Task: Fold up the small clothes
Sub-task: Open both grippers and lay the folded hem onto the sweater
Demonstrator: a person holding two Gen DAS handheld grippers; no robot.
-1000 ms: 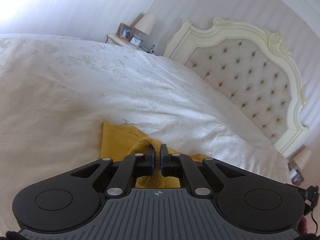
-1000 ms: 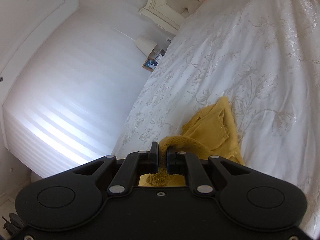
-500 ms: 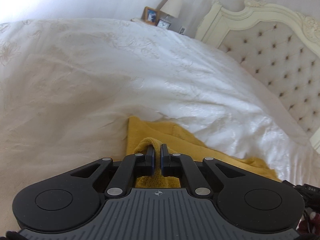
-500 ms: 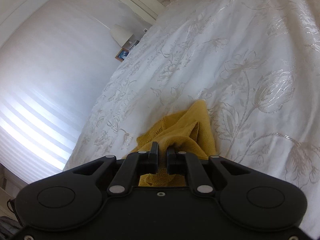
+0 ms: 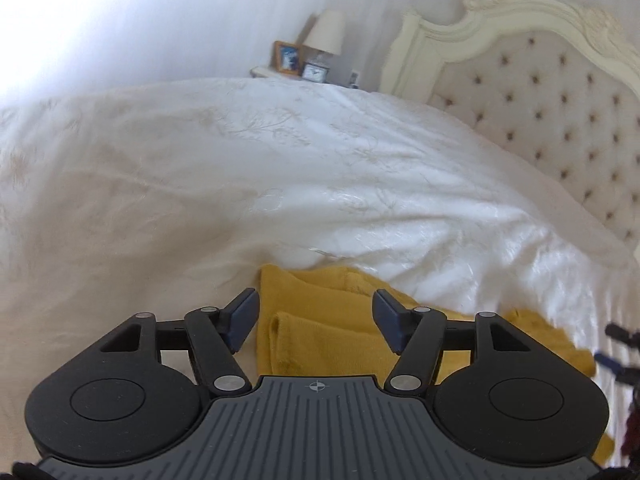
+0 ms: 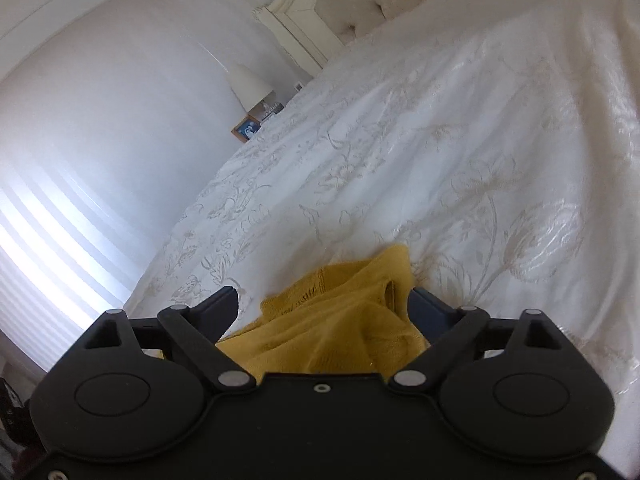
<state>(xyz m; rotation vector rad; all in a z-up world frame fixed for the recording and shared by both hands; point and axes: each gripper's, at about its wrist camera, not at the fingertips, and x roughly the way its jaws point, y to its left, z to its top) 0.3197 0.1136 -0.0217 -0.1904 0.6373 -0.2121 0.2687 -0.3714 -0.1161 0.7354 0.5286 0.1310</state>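
Garment: a mustard-yellow knitted garment (image 5: 320, 336) lies on the bed, doubled over on itself; in the left wrist view a rounded fold edge sits at about 6 o'clock, with a second layer showing past it toward 12 o'clock.
Garment, right end: in the right wrist view the same knit (image 6: 340, 320) is bunched and rumpled, with a ribbed hem at about 11 o'clock of the pile and a loose flap at 1 o'clock.
Place: the garment rests on the white floral-embroidered bedspread (image 5: 200, 184), near the bed's edge closest to both cameras, well apart from the headboard.
Left claw: the left claw (image 5: 316, 320) has just been opening; its jaws stand apart on either side of the fold and neither pad presses the knit, so it is released.
Right claw: the right claw (image 6: 324, 312) has likewise just been opening, wider; the cloth lies between its jaws, the right-hand jaw just beside the knit without visibly pinching it, so it too is released.
Done, as judged: one fold appears laid down and let go.
Left, as judged: the right end looks uneven and wants smoothing; a further fold may be needed for a compact bundle, but how much of the garment lies hidden below the claws I cannot tell.
Surroundings: a cream tufted headboard (image 5: 560, 120) at 2 o'clock in the left view; a bedside lamp (image 5: 325, 34) and a framed photo (image 5: 287, 57) at 12 o'clock.
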